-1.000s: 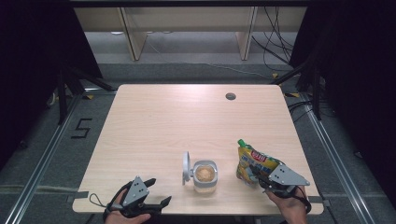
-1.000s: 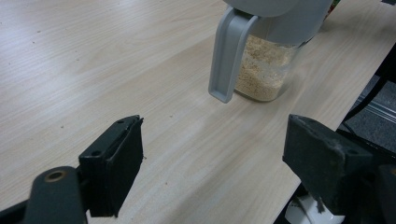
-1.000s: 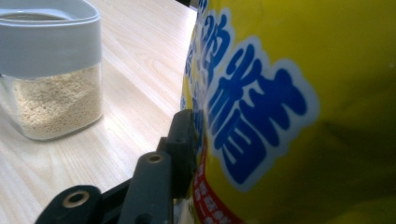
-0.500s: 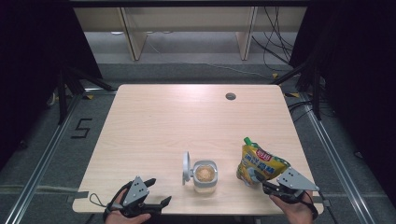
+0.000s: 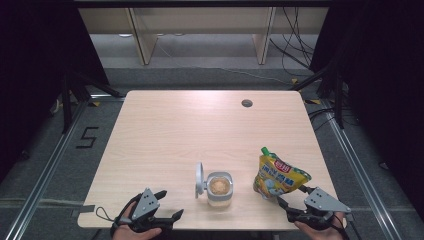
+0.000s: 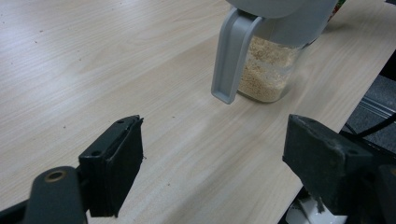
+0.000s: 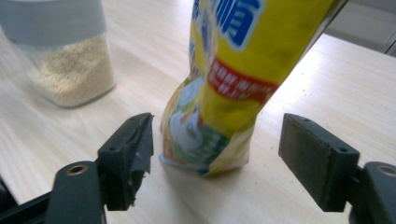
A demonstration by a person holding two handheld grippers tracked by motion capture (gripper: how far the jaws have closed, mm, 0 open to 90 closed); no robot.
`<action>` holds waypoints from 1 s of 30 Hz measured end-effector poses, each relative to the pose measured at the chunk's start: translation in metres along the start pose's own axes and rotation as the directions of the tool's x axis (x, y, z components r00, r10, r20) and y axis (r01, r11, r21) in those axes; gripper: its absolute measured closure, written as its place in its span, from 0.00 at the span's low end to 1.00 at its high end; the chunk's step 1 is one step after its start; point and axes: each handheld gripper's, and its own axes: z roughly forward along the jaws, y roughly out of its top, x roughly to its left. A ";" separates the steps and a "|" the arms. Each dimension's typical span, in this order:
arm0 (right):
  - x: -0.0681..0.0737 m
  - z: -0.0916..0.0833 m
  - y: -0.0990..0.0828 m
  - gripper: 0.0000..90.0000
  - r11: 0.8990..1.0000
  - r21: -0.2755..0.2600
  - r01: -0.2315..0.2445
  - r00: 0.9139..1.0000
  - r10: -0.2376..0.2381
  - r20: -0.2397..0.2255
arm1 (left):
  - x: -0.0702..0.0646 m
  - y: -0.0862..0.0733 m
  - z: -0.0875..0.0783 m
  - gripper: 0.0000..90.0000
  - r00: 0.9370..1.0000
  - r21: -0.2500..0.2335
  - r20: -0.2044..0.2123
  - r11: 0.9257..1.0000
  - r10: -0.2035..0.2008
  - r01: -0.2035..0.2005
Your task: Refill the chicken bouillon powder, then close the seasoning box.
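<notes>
Pouch (image 5: 278, 176) stands on its own now, just right of the jar (image 5: 218, 188) near the table's (image 5: 200, 130) front edge. Right gripper (image 5: 295, 205), which clenched it a second ago, has just been opening its jaws and backed off, pouch between them untouched. Left gripper (image 5: 167, 207) sits released, left of the jar, unmoved.

A "5" is marked on the floor (image 5: 86, 137) — pouch (image 5: 278, 175) print unreadable
</notes>
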 end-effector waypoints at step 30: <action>0.014 -0.022 -0.015 0.21 0.998 0.063 -0.023 0.999 0.025 -0.034 | 0.001 0.003 -0.001 0.21 1.000 0.000 -0.018 1.000 -0.006 0.006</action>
